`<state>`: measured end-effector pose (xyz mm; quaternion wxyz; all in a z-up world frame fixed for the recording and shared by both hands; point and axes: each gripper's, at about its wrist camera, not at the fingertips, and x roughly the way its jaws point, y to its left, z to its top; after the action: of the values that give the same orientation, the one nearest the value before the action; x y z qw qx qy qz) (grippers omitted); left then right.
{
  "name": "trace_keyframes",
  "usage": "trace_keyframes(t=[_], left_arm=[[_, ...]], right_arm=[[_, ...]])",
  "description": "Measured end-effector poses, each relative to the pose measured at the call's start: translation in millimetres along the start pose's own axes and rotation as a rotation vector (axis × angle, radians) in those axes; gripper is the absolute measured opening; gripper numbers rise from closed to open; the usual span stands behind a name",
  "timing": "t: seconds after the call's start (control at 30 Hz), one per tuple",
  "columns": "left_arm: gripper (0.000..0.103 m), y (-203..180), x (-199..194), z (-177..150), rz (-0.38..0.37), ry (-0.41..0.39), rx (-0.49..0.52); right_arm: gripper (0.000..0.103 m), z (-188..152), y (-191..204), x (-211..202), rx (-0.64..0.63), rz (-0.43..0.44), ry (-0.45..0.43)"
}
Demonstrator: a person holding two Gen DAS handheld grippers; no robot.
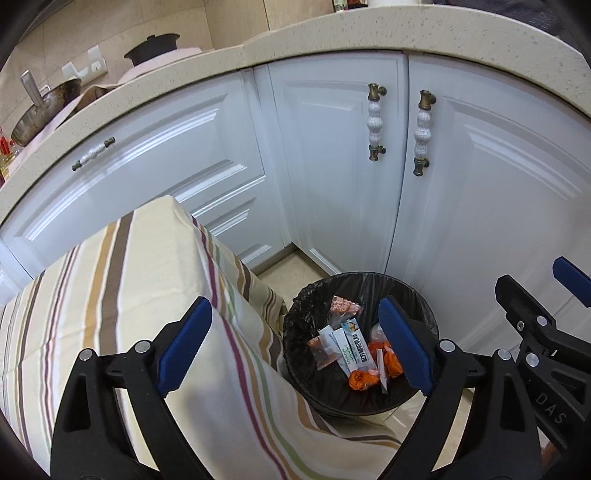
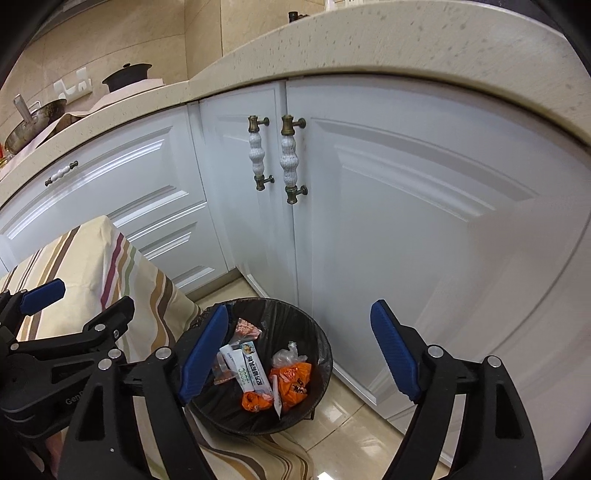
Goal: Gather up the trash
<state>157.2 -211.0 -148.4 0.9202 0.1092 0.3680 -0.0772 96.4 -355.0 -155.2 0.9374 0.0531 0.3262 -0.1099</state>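
Observation:
A round trash bin (image 1: 369,404) with a black liner stands on the floor between the table and the cabinets. Inside lie orange packets (image 1: 364,380), a white sachet (image 1: 356,349) and other small wrappers. My left gripper (image 1: 295,308) hangs above the bin's left rim, open, with nothing between its blue pads. In the right wrist view the bin (image 2: 255,424) shows the same orange packets (image 2: 293,380) and white sachet (image 2: 249,369). Above it my right gripper (image 2: 299,312) is open and empty. Each gripper shows at the edge of the other's view.
A table under a striped cloth (image 1: 129,277) sits left of the bin, its cloth hanging down to the floor. White cabinet doors (image 1: 325,166) with ceramic handles (image 1: 375,122) stand behind and to the right. A speckled counter (image 1: 406,29) carries a wok (image 1: 44,114) and a pot (image 1: 153,46).

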Motion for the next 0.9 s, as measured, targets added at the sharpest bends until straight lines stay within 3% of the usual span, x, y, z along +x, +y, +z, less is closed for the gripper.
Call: trace_keyframes(t=[0.9], left_arm=[[0.098,83,-156,-31,-0.024,-0.131,-0.1]], right_arm=[[0.083,-8,33,-161,-0.027,0.033,-0.162]])
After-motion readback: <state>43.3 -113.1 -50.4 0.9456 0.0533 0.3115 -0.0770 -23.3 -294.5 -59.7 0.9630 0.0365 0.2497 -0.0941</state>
